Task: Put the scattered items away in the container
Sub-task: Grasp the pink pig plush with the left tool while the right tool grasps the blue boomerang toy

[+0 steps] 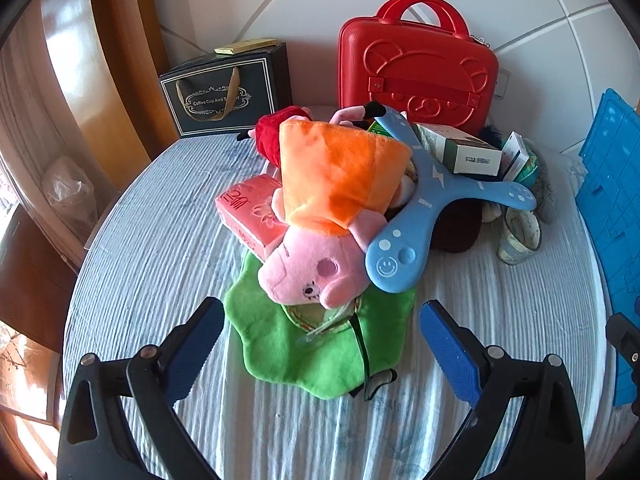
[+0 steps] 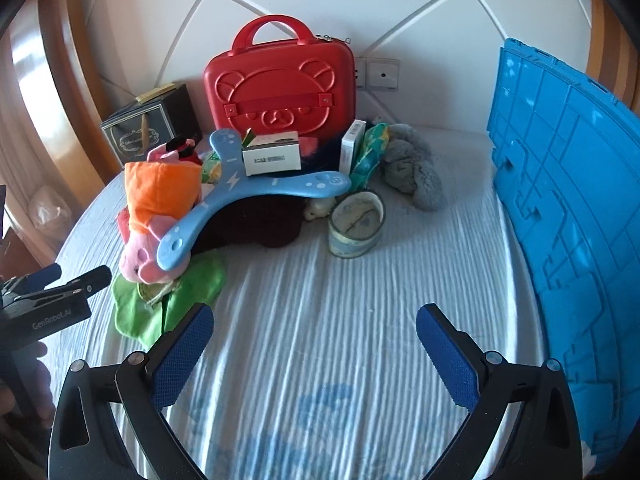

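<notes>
Left tongs [image 1: 322, 334] agape, pig plush [image 1: 320, 268] just ahead

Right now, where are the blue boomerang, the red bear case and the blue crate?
blue boomerang [image 1: 430, 184], left wrist view, its central bend.
red bear case [image 2: 280, 92], right wrist view, its embossed front.
blue crate [image 2: 568, 208], right wrist view, its ribbed wall.

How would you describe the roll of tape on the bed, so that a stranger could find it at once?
Start at the red bear-face suitcase standing against the headboard, then come forward past the pile of toys to the striped bedsheet. The roll of tape stands there, just right of the blue three-armed boomerang. It is the only hollow ring, pale with faint blue prints.
</notes>
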The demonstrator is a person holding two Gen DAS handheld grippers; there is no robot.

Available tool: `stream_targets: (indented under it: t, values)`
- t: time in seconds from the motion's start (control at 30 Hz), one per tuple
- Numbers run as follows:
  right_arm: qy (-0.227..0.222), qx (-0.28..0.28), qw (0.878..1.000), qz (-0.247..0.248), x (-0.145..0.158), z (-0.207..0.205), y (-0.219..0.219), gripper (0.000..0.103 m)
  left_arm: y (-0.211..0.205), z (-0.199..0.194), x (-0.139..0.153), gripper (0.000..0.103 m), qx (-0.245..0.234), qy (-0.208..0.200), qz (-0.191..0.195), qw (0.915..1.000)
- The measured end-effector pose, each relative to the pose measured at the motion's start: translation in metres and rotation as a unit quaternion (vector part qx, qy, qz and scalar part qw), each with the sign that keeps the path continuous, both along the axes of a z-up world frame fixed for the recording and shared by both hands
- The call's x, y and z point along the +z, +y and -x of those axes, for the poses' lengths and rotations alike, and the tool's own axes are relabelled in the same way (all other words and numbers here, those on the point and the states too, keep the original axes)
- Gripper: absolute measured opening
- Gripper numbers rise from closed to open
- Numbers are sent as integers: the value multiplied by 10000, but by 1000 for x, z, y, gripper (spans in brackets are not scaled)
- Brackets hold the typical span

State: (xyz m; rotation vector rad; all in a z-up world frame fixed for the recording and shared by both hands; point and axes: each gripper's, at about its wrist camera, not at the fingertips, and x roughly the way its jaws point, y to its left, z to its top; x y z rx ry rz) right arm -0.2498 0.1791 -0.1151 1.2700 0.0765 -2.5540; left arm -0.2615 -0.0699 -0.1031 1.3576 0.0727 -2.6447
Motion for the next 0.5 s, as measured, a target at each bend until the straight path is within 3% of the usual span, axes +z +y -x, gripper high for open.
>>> stream_targets:
  t: [0.13,0.3,0.5]
  values:
    - [-224,9,9992,325,-4,29,-25,103,-12,33,-11,100,-102,-59,28,9999]
    - [-307,74,9984,468,-11,64,-66,103,-22,69,-32,92,-280,-205,-51,9994]
    - [-707,53,9956,615,-41,105,-110,98,-30,104,-56,92,-504,-290,-181,9981]
